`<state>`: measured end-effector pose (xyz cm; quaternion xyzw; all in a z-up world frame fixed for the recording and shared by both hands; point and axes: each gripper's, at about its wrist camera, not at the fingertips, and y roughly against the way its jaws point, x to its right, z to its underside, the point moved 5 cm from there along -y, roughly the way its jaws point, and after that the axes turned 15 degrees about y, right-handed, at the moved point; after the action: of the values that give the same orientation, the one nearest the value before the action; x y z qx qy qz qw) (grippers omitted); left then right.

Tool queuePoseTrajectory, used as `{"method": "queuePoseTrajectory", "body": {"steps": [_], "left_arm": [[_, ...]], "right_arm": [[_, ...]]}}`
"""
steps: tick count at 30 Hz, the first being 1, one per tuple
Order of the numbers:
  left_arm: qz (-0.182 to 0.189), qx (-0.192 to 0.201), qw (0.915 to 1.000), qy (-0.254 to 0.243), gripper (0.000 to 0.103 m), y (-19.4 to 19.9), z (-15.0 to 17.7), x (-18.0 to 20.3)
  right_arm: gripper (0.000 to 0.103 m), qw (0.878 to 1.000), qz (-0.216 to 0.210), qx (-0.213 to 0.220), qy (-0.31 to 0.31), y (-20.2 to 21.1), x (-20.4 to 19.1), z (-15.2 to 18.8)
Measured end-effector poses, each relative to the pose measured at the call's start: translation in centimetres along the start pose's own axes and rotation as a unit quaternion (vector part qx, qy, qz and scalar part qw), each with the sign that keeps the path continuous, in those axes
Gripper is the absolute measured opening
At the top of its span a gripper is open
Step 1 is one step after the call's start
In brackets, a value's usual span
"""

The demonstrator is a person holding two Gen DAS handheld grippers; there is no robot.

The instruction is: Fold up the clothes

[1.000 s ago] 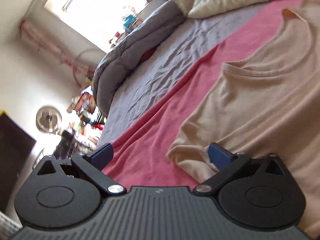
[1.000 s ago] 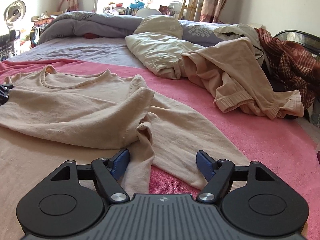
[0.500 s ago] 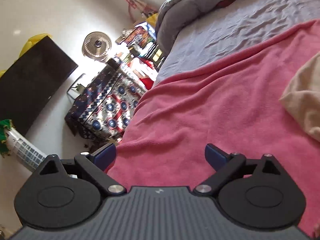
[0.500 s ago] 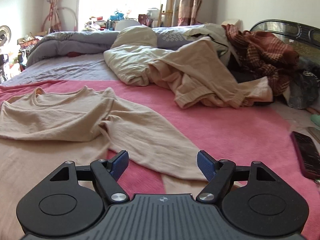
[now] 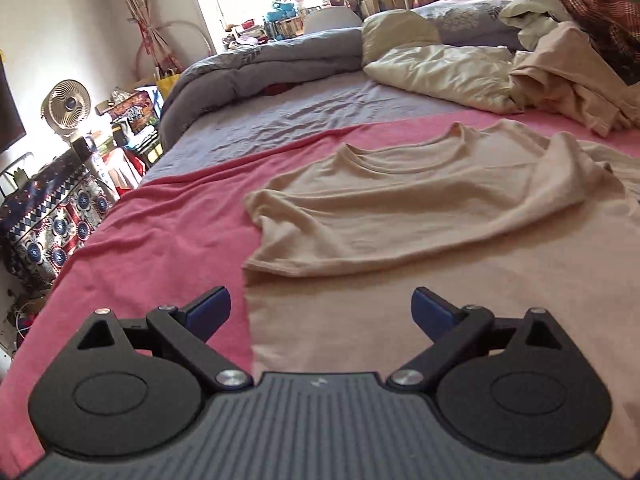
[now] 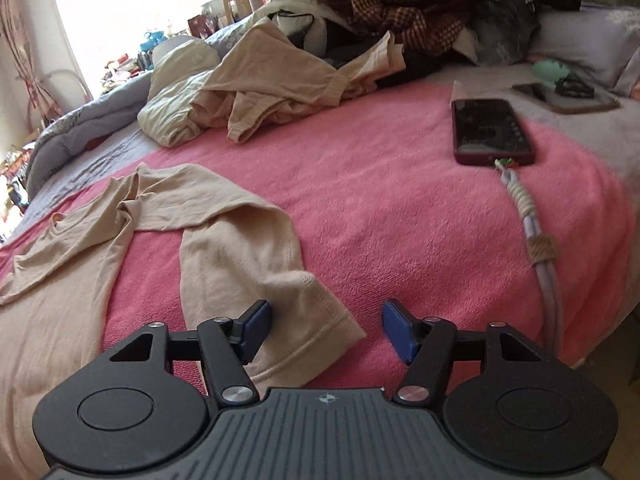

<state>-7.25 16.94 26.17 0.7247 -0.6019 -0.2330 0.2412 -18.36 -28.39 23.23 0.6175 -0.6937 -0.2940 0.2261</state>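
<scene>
A beige long-sleeved shirt [image 5: 420,216] lies spread on the pink blanket [image 5: 160,232], its upper part folded down over the body. My left gripper [image 5: 320,308] is open and empty, low over the shirt's left edge. In the right wrist view the shirt [image 6: 60,288] lies at the left and its sleeve [image 6: 248,248] runs toward me. My right gripper [image 6: 326,328] is open and empty, with the sleeve's cuff [image 6: 320,320] lying between its fingers.
A pile of unfolded clothes [image 6: 280,68] lies at the far side of the bed. A dark phone [image 6: 490,130] with a charging cable [image 6: 536,232] lies on the blanket [image 6: 400,200] at the right. A grey duvet [image 5: 260,64] lies at the far left. The bed's left edge drops to clutter and a fan [image 5: 68,106].
The left gripper swung from facing the bed's left edge back over the shirt's left side. The right gripper moved right along the sleeve to its cuff. Both stayed open.
</scene>
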Motion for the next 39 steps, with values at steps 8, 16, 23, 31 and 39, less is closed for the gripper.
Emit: {"method": "queuePoseTrajectory", "body": {"steps": [8, 16, 23, 31, 39], "left_arm": [[0.037, -0.030, 0.9927, 0.111, 0.103, -2.4, 2.7, -2.0], [0.029, -0.020, 0.9942, 0.101, 0.103, -2.5, 2.9, -1.7], [0.029, -0.018, 0.9942, 0.102, 0.103, -2.5, 2.9, -1.6], [0.030, -0.013, 0.9941, 0.103, 0.103, -2.5, 2.9, -1.6], [0.032, -0.009, 0.9941, 0.104, 0.103, -2.5, 3.0, -1.6]], "right_arm": [[0.006, 0.995, 0.051, 0.047, 0.073, 2.7, 0.9, -5.2], [0.007, 0.944, 0.158, 0.204, 0.206, 9.3, 1.1, -12.5], [0.015, 0.973, 0.088, 0.001, 0.213, 1.1, 1.5, -2.2], [0.067, 0.998, -0.054, 0.019, 0.010, 4.9, 2.6, 1.2], [0.049, 0.916, -0.114, 0.071, -0.379, 2.9, 10.6, 2.1]]}}
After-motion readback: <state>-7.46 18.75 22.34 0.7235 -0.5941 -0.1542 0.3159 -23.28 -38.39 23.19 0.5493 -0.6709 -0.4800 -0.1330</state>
